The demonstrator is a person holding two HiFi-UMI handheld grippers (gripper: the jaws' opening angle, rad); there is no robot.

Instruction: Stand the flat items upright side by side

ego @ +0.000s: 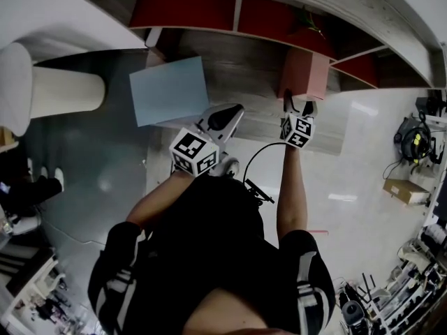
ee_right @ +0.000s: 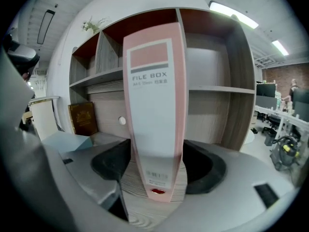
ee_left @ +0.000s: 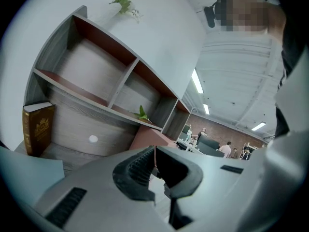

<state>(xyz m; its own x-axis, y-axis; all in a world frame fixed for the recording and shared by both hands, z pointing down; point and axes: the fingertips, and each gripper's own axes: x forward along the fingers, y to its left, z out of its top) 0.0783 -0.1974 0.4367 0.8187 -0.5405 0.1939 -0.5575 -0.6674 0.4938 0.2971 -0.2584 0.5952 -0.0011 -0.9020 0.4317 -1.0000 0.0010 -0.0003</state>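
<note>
Two grippers are held out by the person towards the shelf unit, a curved grey-wood piece with red-backed compartments above a broad wooden ledge. The right gripper has its jaws spread wide, and the pink file box stands between them. As far as I can see the dark pads sit just beside the box's sides rather than squeezing it, so the grip looks released. That box stands upright by itself on the ledge, spine outward, towards the shelf unit's right-hand end and in front of the divider between two compartments. The left gripper is clenched shut with nothing between its jaws, and it hangs in front of the middle of the ledge. A blue folder lies flat on the ledge, nearer the shelf unit's left end. Beyond it a brown book with gold ornament on its cover stands upright against the shelf unit's back wall at the far left. A small plant sprig sits on top of the shelf unit.
</note>
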